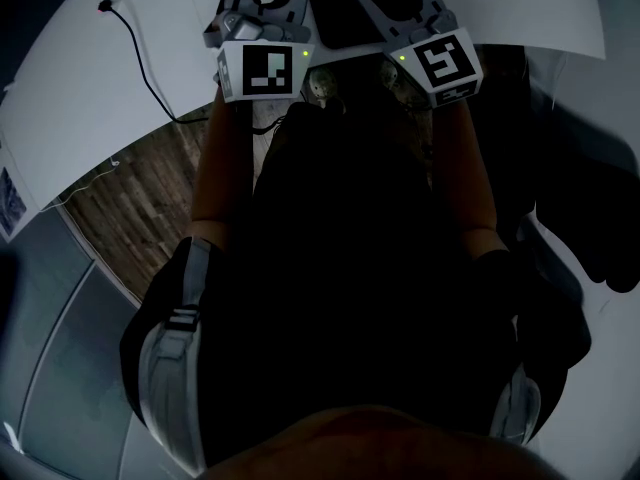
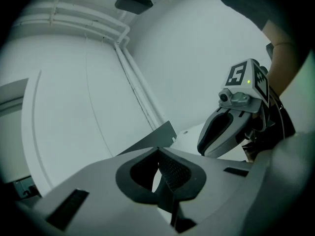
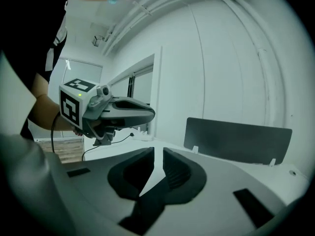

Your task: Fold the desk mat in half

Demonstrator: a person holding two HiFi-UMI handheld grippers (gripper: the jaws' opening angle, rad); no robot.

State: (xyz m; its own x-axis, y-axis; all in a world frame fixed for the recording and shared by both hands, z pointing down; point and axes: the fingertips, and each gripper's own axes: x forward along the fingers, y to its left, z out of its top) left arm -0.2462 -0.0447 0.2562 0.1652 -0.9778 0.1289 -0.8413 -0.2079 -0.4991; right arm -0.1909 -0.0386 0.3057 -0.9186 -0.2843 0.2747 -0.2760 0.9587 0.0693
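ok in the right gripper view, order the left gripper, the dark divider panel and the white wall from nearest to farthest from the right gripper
1. left gripper: close by, up at the left of the view.
2. dark divider panel: standing on the desk at the right, further back.
3. white wall: behind the panel, farthest.

No readable words, numbers or brand marks showed anywhere. The left cube (image 1: 262, 70) on the left gripper (image 2: 158, 152) and the right cube (image 1: 445, 65) on the right gripper (image 3: 158, 154) carried only black-and-white square marker patterns, no letters or digits. A small sheet (image 1: 10, 200) far off to the left had bluish print, too small to read.
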